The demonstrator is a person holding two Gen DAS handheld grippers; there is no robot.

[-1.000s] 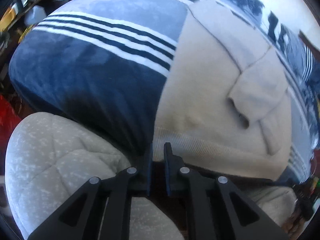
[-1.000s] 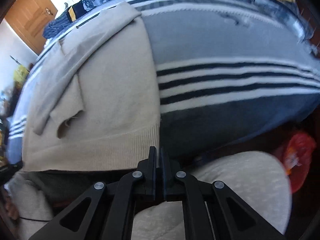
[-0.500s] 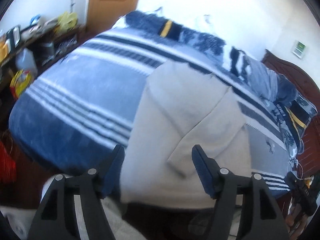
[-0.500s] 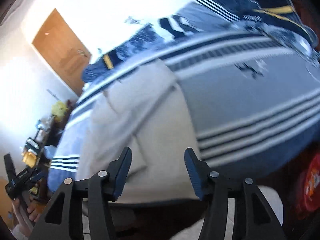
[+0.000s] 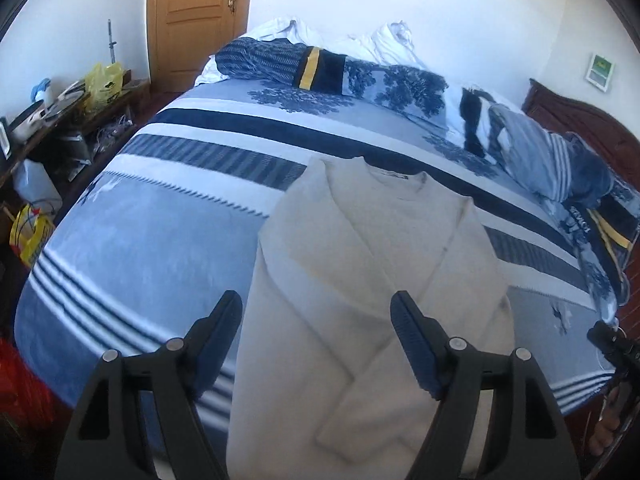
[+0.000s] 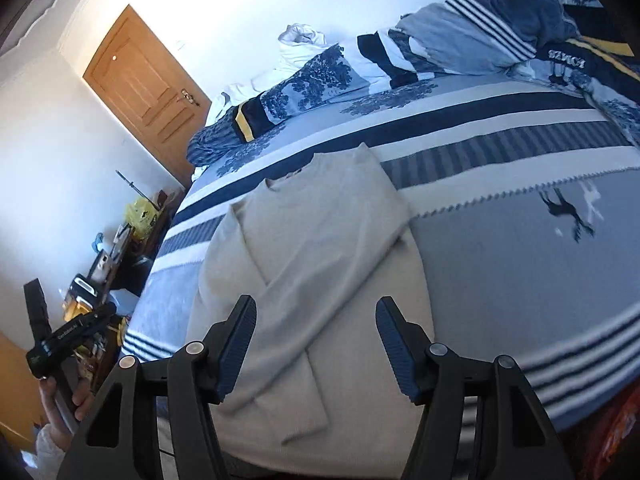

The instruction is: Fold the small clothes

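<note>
**One sweater, two spread grippers**

One cream sweater (image 5: 360, 280) lies flat on the striped blue bed (image 5: 140, 248), collar toward 12 o'clock, hem toward 6. Both sleeves are folded inward and cross over the chest, one cuff ending near 6 o'clock. Two grippers hang above it, touching nothing: the left gripper (image 5: 316, 320) has its jaws spread wide and empty, and the right gripper (image 6: 316, 320) is likewise spread and empty. One wooden door (image 5: 196, 20) stands at 11 o'clock. Bedding (image 5: 400, 80) is heaped along the bed's far edge.
</note>
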